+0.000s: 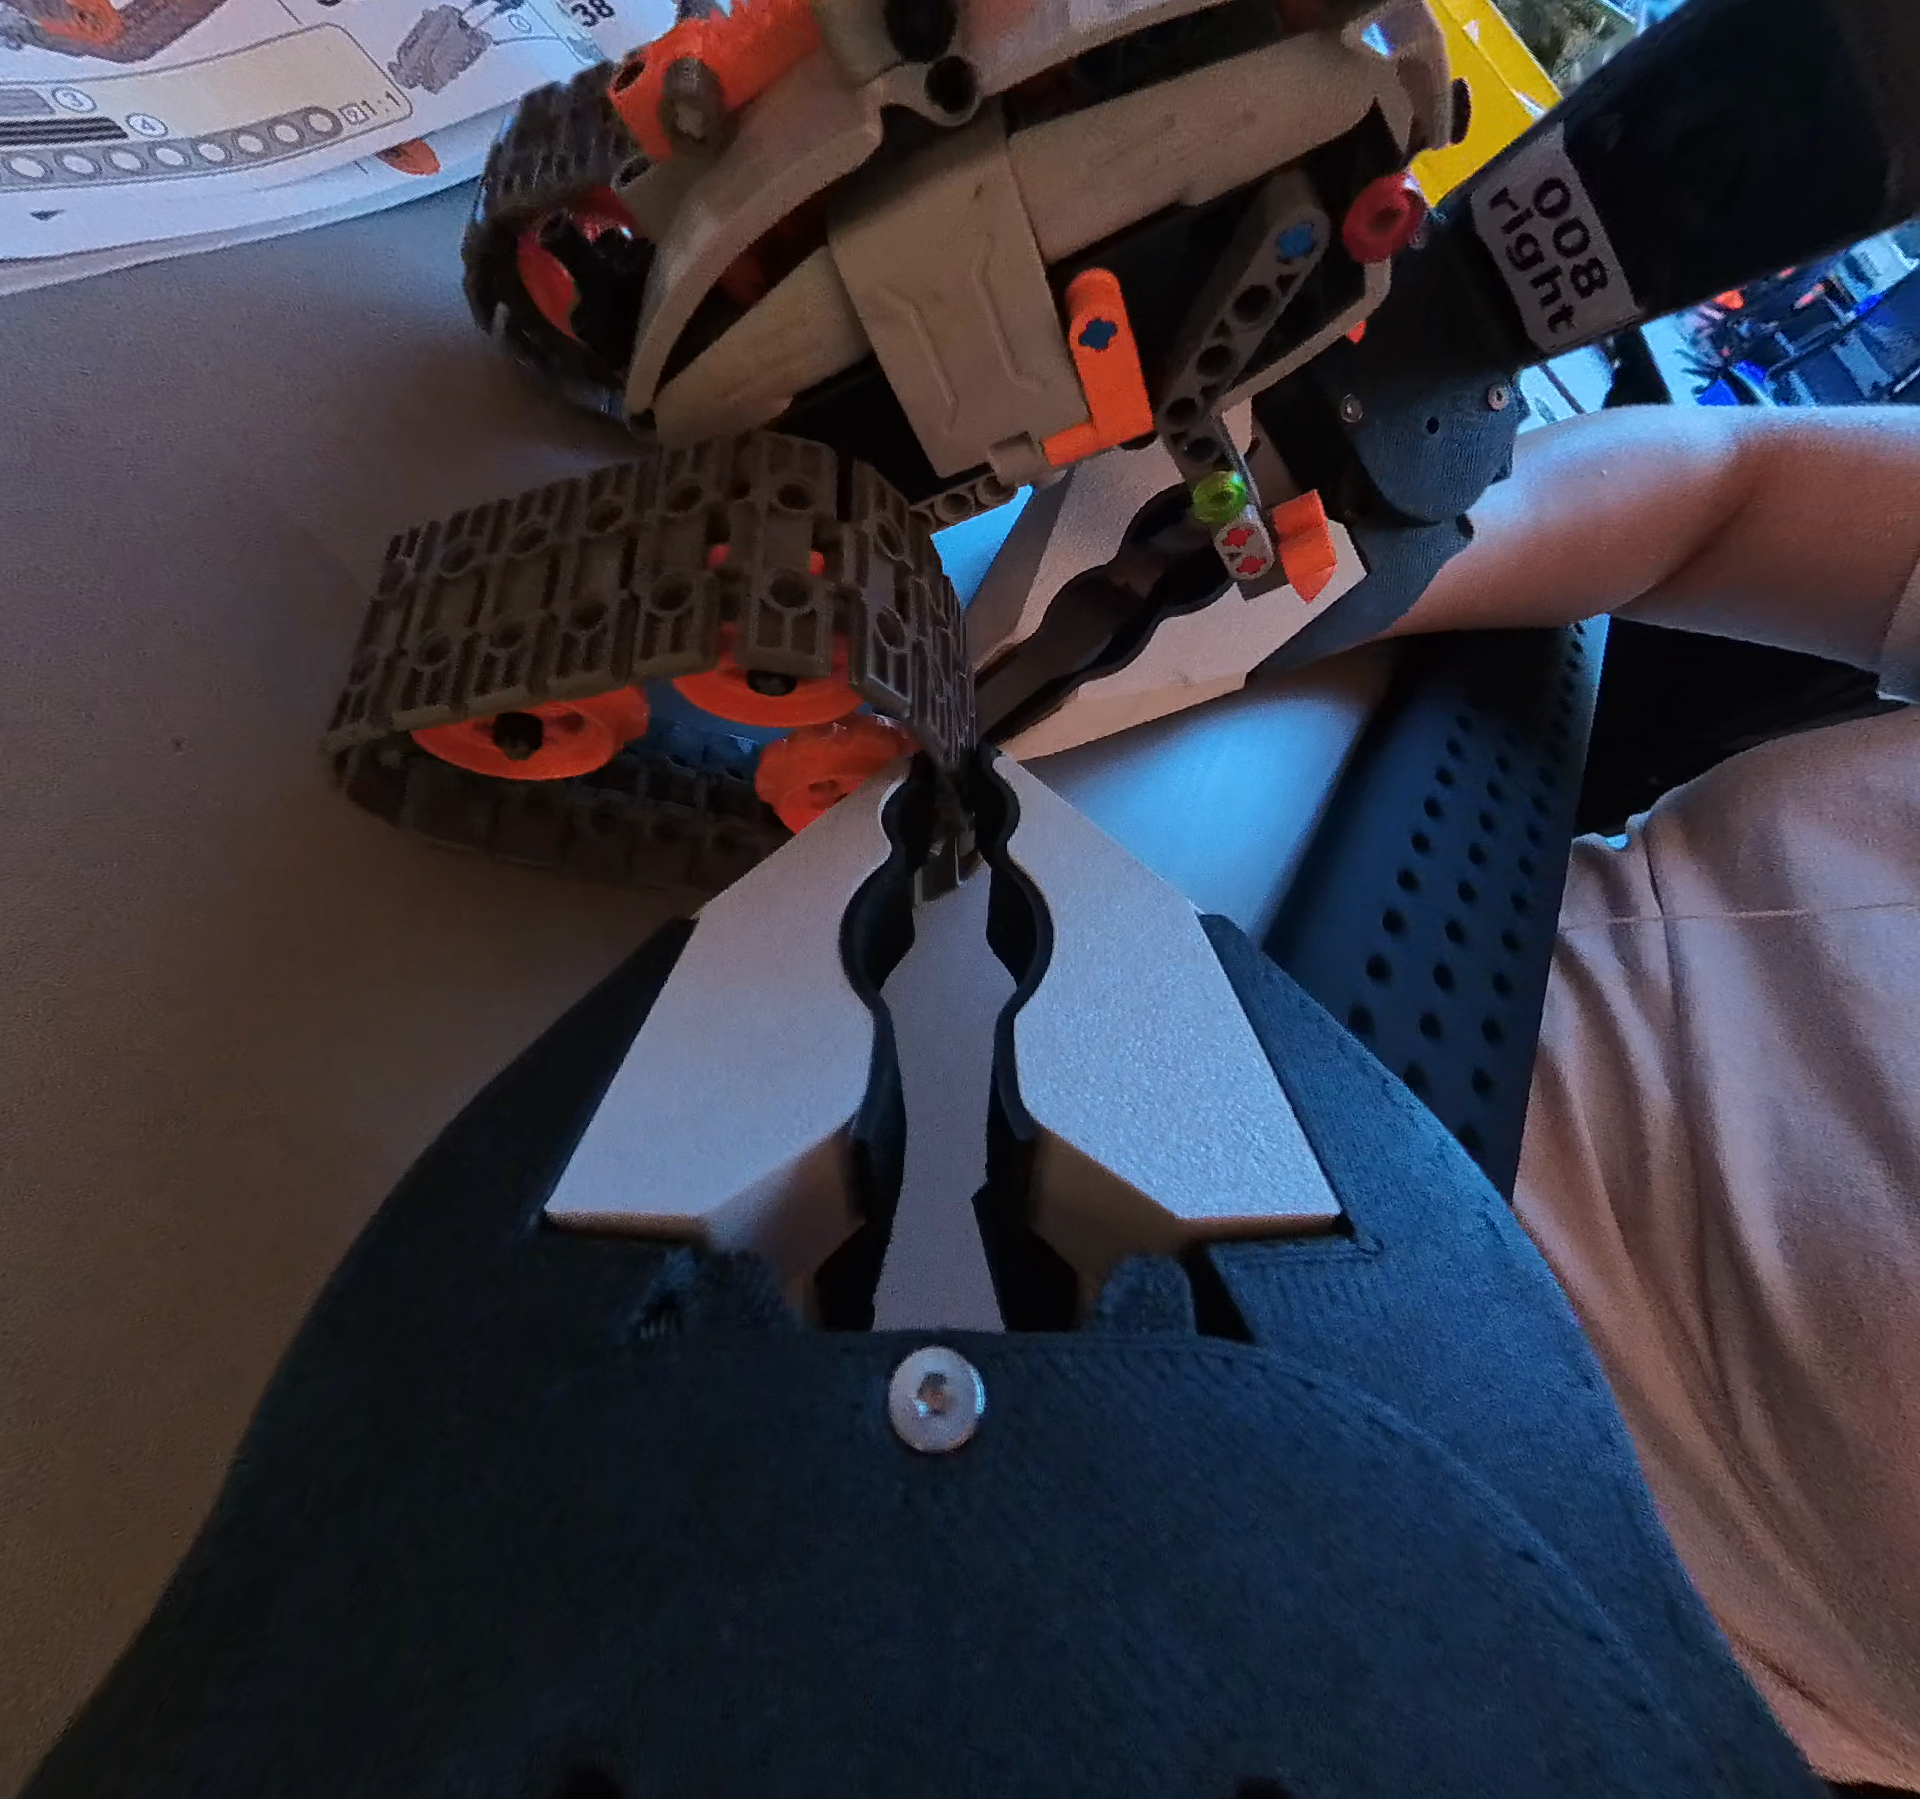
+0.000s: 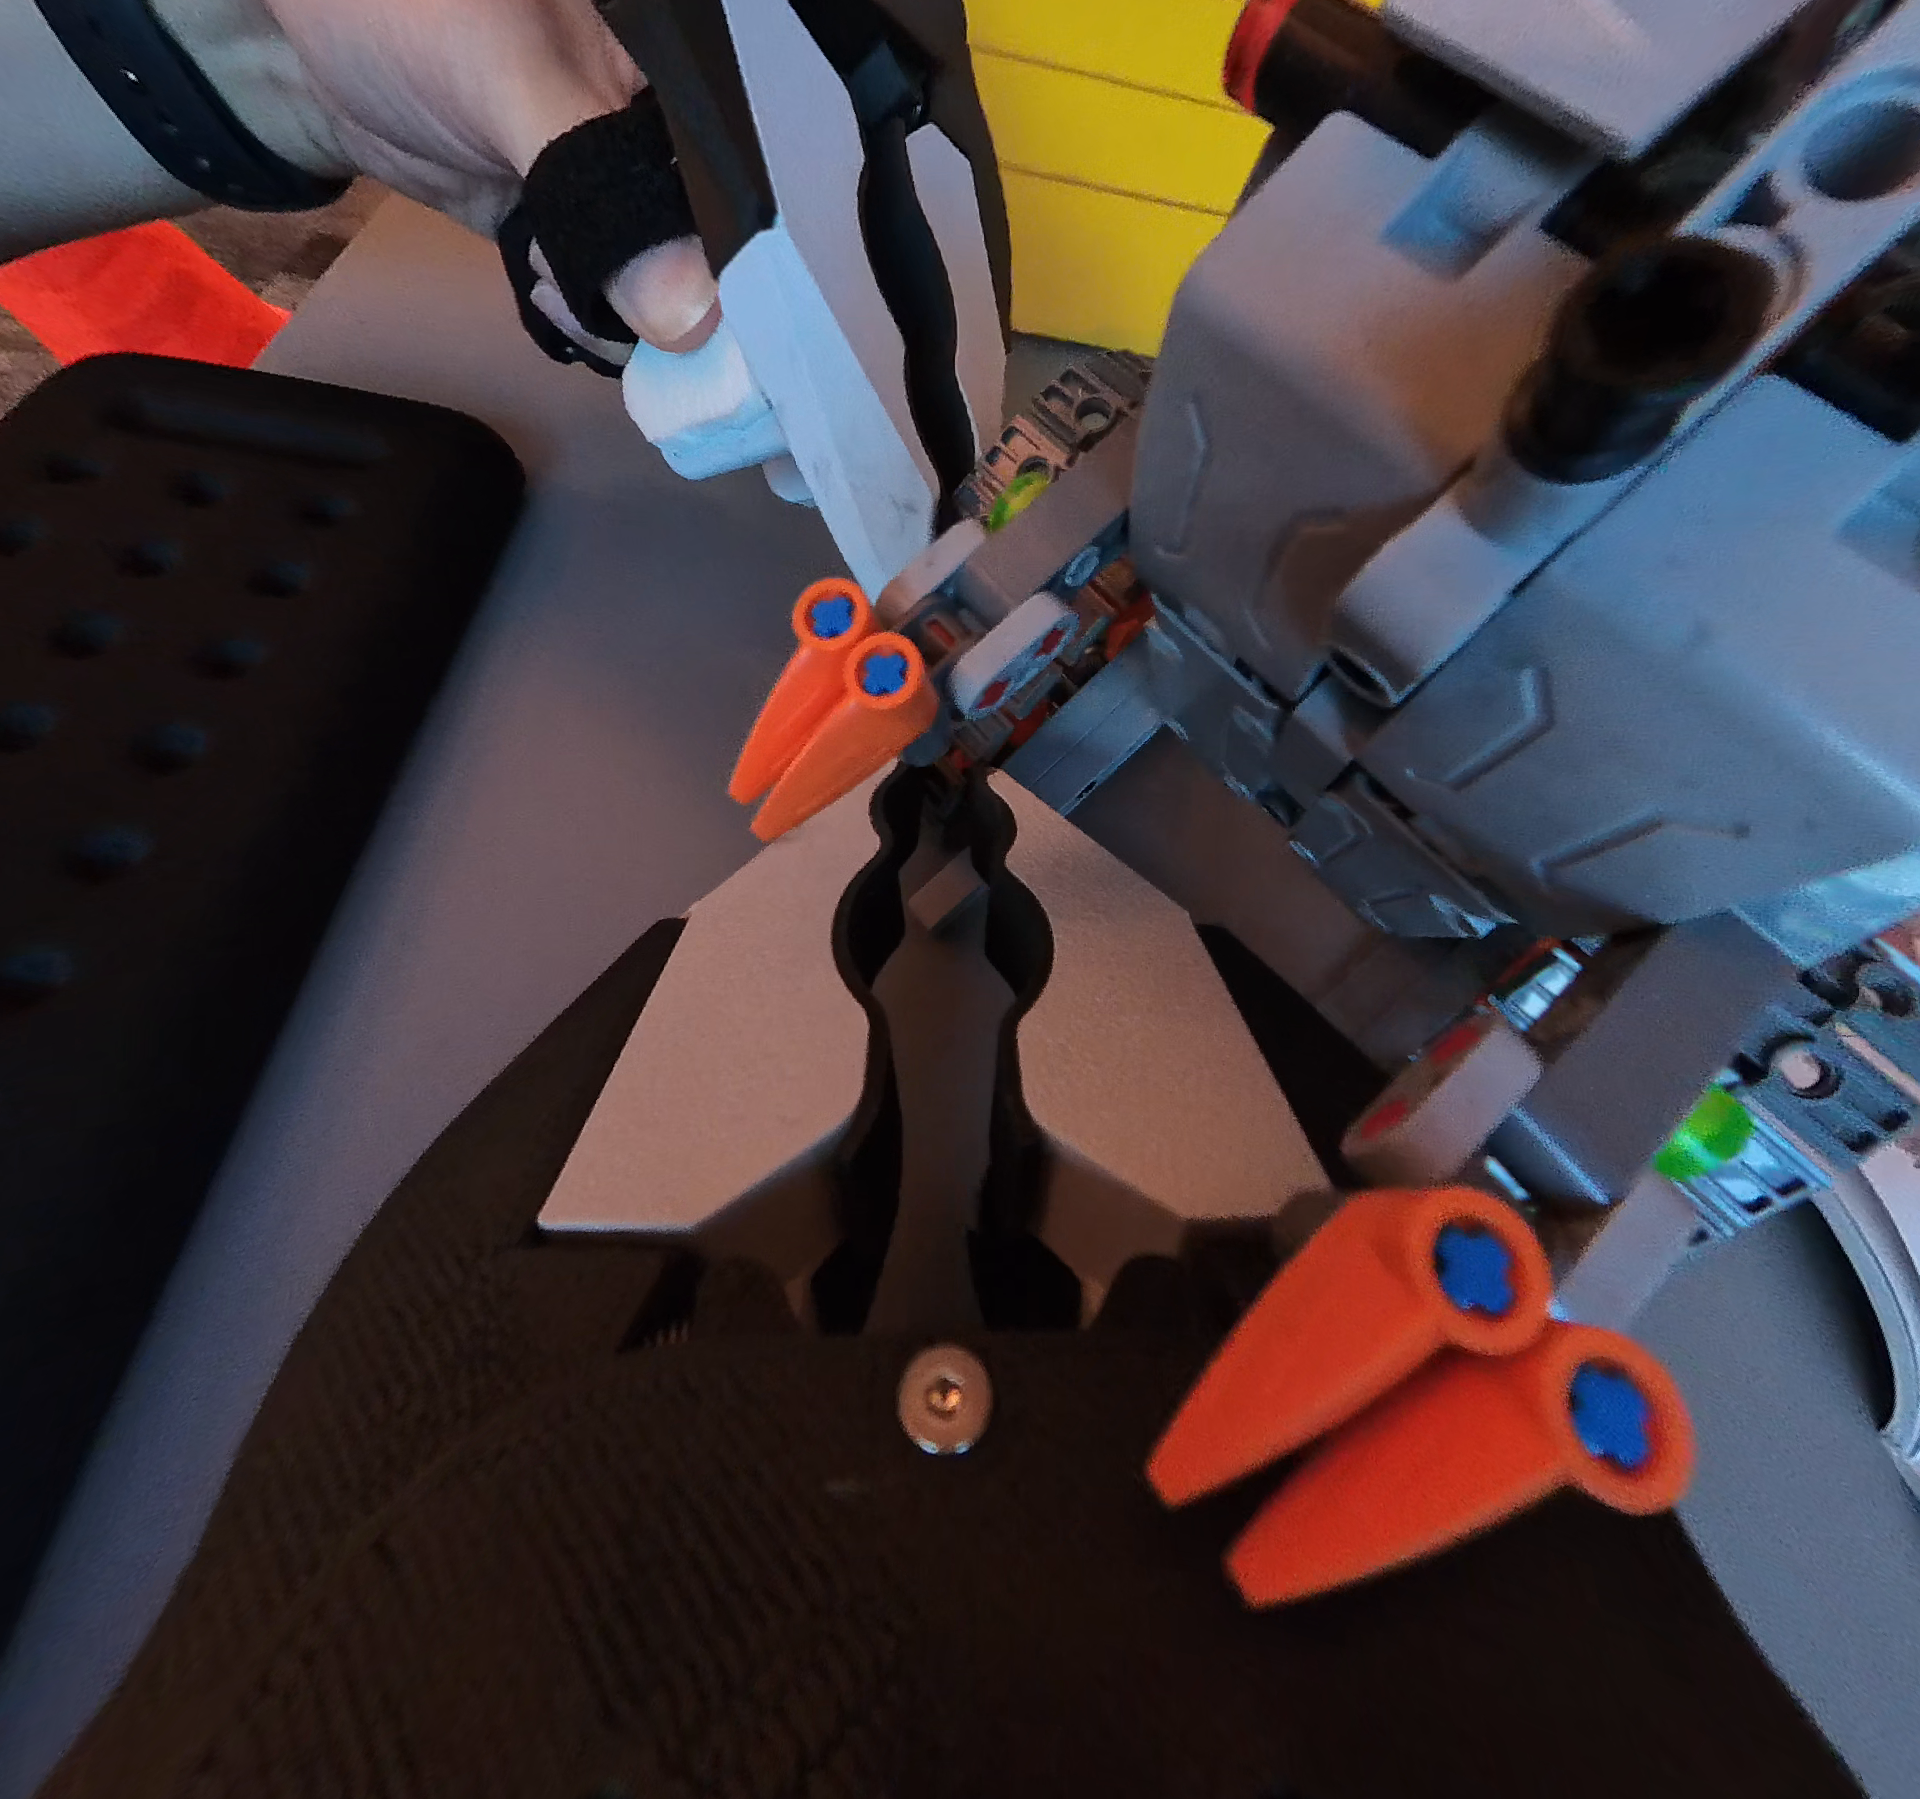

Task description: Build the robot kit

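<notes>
**Both grippers pinch the tracked model**

Your left gripper (image 1: 951,793) is pressed on the near end of the dark track (image 1: 644,596), which runs left from it. Your right gripper (image 2: 940,793) pinches a small grey part below the model's grey body (image 2: 1507,606), just right of the orange claws (image 2: 831,710).

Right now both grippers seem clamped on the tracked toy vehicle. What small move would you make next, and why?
Probably keep the right gripper clamped and ease the left gripper slightly away along the table. The left pinches the dark tread at its end, the right grips a small grey piece on the vehicle body, so the model is braced from both sides.
</notes>
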The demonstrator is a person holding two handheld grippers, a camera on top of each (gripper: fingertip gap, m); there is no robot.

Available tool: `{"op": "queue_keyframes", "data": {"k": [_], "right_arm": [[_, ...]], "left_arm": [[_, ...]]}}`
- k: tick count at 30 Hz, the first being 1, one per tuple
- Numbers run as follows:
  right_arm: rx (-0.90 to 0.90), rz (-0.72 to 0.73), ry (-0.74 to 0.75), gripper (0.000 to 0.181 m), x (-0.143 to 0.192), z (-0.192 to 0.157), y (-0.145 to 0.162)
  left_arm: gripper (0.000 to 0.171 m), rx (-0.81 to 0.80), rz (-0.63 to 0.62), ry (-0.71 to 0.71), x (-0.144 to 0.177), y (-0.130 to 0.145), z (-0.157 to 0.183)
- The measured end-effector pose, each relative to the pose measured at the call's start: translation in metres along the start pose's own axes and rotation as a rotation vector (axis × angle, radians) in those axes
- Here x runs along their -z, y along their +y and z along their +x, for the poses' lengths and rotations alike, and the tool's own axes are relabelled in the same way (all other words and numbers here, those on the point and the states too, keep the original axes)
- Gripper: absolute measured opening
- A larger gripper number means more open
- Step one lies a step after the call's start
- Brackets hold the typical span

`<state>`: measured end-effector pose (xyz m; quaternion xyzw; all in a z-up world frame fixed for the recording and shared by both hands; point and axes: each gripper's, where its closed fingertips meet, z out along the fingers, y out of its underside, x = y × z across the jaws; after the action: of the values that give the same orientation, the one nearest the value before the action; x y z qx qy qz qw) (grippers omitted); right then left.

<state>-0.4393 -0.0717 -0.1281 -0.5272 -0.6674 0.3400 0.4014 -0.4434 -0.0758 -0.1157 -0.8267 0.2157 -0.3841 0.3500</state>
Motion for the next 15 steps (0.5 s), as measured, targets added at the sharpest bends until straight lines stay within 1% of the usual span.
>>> {"op": "queue_keyframes", "data": {"k": [3,15], "right_arm": [[0.015,-0.009,0.007,0.009,-0.0009,-0.0007,0.0010],[-0.073,0.000,-0.045,0.012,-0.0021,0.0008,-0.0002]], "left_arm": [[0.006,0.015,-0.001,0.007,-0.0001,0.0012,-0.0003],[0.006,0.059,0.020,0.000,0.0010,-0.0006,-0.0019]]}}
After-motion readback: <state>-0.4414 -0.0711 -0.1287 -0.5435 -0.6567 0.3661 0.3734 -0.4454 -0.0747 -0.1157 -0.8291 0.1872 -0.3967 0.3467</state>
